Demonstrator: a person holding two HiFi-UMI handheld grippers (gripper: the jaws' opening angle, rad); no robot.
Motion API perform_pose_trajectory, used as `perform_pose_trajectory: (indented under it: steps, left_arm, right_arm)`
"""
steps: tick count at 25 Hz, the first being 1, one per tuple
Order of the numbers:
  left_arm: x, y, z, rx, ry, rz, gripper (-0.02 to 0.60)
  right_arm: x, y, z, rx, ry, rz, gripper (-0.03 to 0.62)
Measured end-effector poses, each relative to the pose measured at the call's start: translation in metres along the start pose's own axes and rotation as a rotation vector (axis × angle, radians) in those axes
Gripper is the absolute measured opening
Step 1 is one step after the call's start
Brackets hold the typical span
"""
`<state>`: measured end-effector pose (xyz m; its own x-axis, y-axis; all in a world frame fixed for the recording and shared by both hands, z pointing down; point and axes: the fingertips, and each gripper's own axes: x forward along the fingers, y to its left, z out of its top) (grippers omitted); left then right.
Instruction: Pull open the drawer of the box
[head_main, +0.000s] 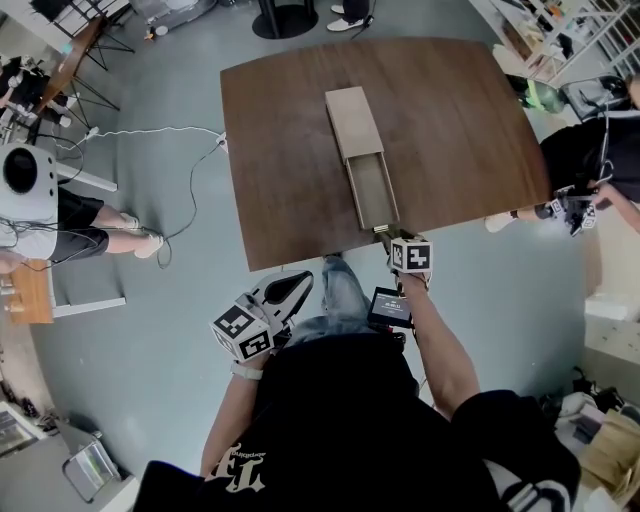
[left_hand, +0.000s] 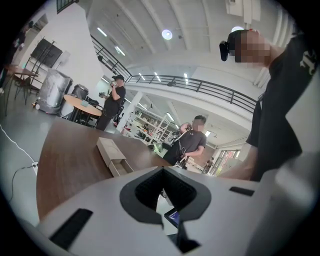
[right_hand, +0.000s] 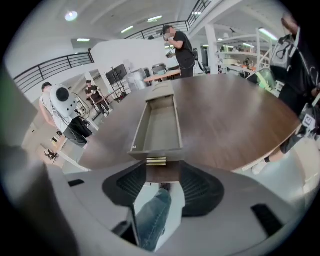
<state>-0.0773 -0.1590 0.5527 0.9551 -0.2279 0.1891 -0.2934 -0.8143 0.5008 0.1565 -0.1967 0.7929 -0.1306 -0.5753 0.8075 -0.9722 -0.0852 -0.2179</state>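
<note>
A long tan box (head_main: 352, 120) lies on the brown table (head_main: 460, 130). Its drawer (head_main: 372, 190) is drawn out toward me, and the front reaches the near table edge. The drawer's brass handle (right_hand: 156, 161) sits at the tips of my right gripper (right_hand: 163, 172), whose jaws stand wide and do not press on it. In the head view that right gripper (head_main: 388, 238) is at the drawer's front. My left gripper (head_main: 297, 285) hangs off the table beside my legs, with its fingers together and nothing in them. Its own view shows the box (left_hand: 111, 150) far off.
A seated person (head_main: 40, 200) is at the left and another person (head_main: 590, 170) stands by the table's right corner. A white cable (head_main: 170, 135) runs over the floor to the table's left edge. Shelves and desks ring the room.
</note>
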Motion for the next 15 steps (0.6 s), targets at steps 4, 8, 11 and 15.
perform_pose_trajectory:
  steps: [4, 8, 11, 15]
  left_arm:
    - [-0.003, -0.013, -0.006, 0.000, -0.003, -0.019, 0.003]
    - [-0.005, -0.027, -0.013, 0.004, 0.002, -0.046, 0.002]
    - [-0.004, -0.040, -0.022, 0.009, 0.006, -0.068, 0.003]
    - [0.002, -0.059, -0.034, 0.016, 0.023, -0.099, 0.002]
  right_arm:
    - [-0.043, -0.017, 0.011, 0.022, -0.147, -0.031, 0.178]
    - [-0.092, -0.029, 0.017, 0.031, -0.252, -0.082, 0.178]
    - [-0.129, -0.031, 0.013, 0.010, -0.314, -0.108, 0.176]
    - [-0.167, -0.034, 0.004, -0.010, -0.376, -0.134, 0.099]
